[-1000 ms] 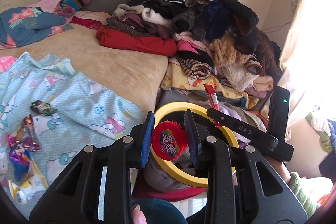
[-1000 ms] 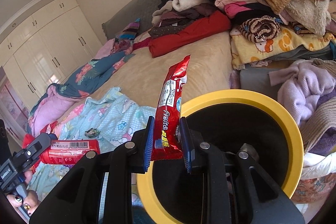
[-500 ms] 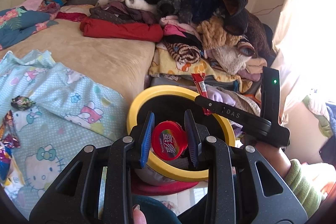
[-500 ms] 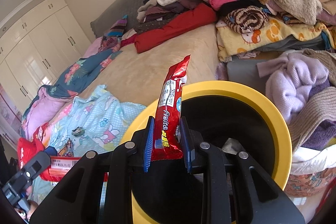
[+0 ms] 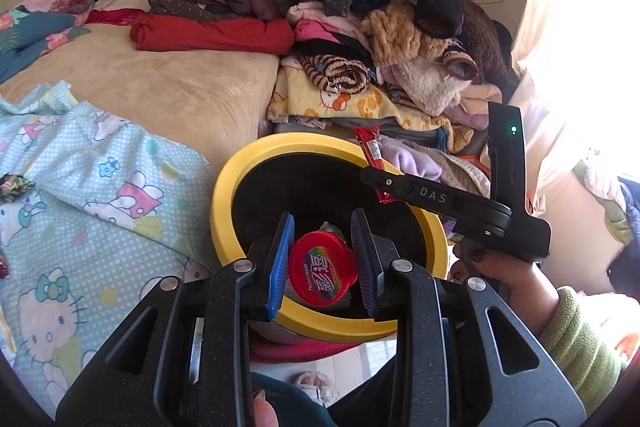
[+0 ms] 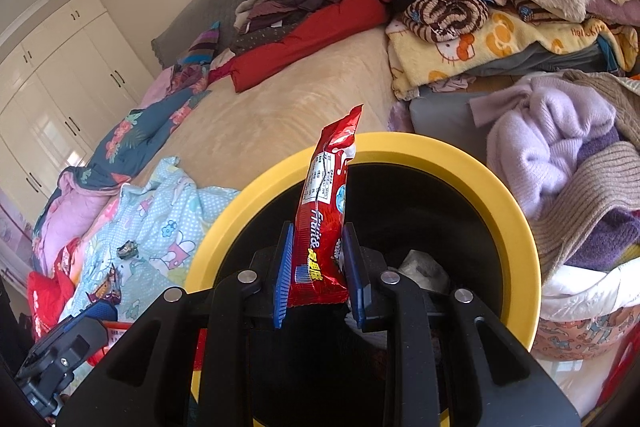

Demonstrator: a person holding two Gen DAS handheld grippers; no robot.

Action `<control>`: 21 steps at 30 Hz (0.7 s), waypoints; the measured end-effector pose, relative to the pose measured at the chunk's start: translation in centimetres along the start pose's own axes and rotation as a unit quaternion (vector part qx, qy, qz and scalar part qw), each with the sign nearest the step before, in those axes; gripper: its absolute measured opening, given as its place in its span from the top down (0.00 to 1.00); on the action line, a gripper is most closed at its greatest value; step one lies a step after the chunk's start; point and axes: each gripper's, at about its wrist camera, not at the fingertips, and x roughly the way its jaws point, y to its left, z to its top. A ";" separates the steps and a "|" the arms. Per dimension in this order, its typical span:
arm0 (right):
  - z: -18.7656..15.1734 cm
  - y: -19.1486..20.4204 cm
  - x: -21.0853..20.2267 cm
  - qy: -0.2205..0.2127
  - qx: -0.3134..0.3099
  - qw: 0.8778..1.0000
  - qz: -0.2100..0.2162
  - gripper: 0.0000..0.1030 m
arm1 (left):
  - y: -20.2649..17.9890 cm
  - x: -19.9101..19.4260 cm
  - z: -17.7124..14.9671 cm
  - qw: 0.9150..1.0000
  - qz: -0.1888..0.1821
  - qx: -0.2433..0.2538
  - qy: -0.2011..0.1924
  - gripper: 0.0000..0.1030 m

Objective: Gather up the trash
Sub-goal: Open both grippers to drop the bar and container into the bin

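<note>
Left gripper [image 5: 323,269] fingers clamped on red tub [image 5: 323,271] — right gripper [image 6: 319,281] on red wrapper [image 6: 325,223], over yellow-rimmed bin [image 6: 516,223].

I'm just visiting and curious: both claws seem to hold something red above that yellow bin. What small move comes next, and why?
Probably letting go: open the left gripper so the red can drops. It already hangs over the dark opening inside the bin's yellow rim. The right gripper holds a red wrapper over the same bin and could release likewise.

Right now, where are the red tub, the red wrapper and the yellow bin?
red tub [image 5: 323,272], left wrist view, lid.
red wrapper [image 6: 326,211], right wrist view, middle.
yellow bin [image 6: 516,223], right wrist view, rim.
</note>
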 end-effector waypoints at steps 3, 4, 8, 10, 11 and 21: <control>-0.1 -0.4 0.2 0.004 0.004 1.000 -0.002 0.77 | -0.2 0.6 -0.1 1.000 -0.003 0.003 0.006 0.78; -0.1 -0.5 0.3 0.005 0.005 1.000 -0.002 0.77 | -0.2 0.9 -0.1 1.000 -0.003 0.005 0.008 0.78; -0.2 -0.8 0.5 0.008 0.006 1.000 -0.003 0.77 | -0.1 1.9 -0.2 1.000 -0.007 0.003 0.017 0.78; -0.2 -0.8 0.6 0.009 0.006 1.000 -0.002 0.75 | -0.1 2.2 -0.3 1.000 -0.008 0.005 0.020 0.78; -0.2 -0.8 0.6 0.010 0.007 1.000 -0.001 0.75 | -0.1 2.4 -0.3 1.000 -0.008 0.008 0.021 0.78; 0.3 -0.7 0.2 -0.004 0.014 1.000 -0.006 0.39 | 1.6 1.1 -0.2 0.999 0.026 -0.019 -0.002 0.14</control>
